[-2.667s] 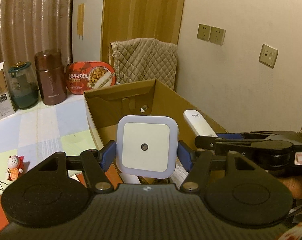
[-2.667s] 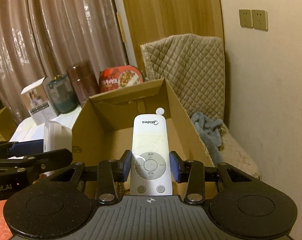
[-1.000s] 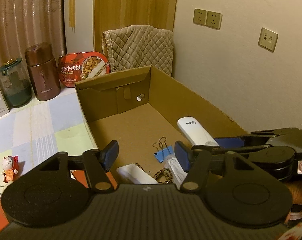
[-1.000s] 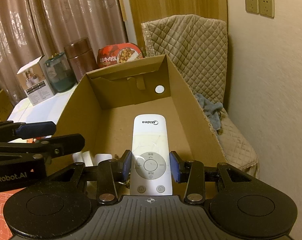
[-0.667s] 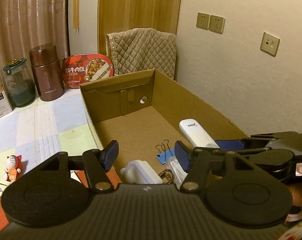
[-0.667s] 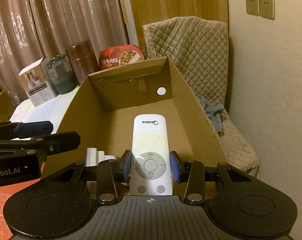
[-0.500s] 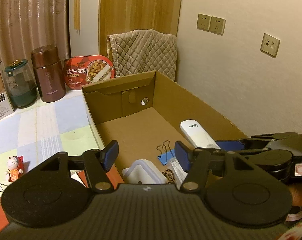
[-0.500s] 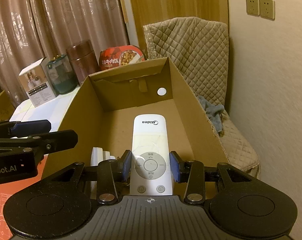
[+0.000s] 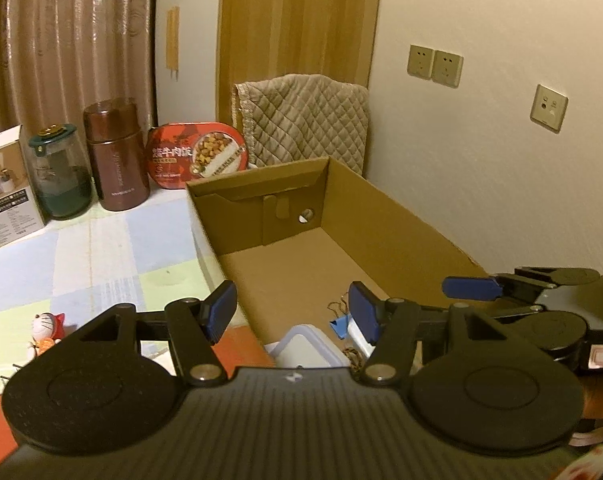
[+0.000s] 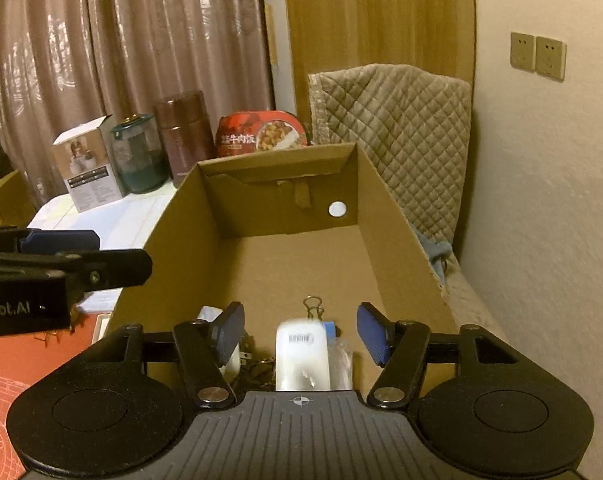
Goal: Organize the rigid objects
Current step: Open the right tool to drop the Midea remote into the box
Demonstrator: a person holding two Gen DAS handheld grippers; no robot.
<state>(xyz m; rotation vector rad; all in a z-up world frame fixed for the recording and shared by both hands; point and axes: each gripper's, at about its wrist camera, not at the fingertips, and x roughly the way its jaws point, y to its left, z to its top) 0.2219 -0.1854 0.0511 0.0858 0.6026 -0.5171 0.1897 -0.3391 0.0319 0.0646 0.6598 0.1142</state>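
An open cardboard box [image 9: 397, 216] [image 10: 401, 240] sits on the table. My left gripper [image 9: 292, 310] is open and empty above the box's near end. The white square night light [image 9: 307, 346] lies in the box below it. My right gripper [image 10: 301, 332] is open and empty above the box. The white remote [image 10: 301, 354] lies back side up in the box under it, slightly blurred. A blue binder clip [image 10: 321, 318] [image 9: 339, 322] and a clear plastic bag [image 10: 341, 360] lie beside the remote. A white plug piece [image 10: 221, 336] shows behind the right gripper's left finger.
A Doraemon figurine [image 9: 47, 326] stands on the checked tablecloth at left. A green jar [image 9: 59, 176], brown flask [image 9: 117, 156], red food tub [image 9: 195, 156] and white carton [image 9: 5, 184] line the table's back. A quilted chair [image 10: 393, 120] stands by the wall.
My right gripper has opened and let go of the remote, which now lies back side up in the box. My left gripper, open, let the night light go earlier.
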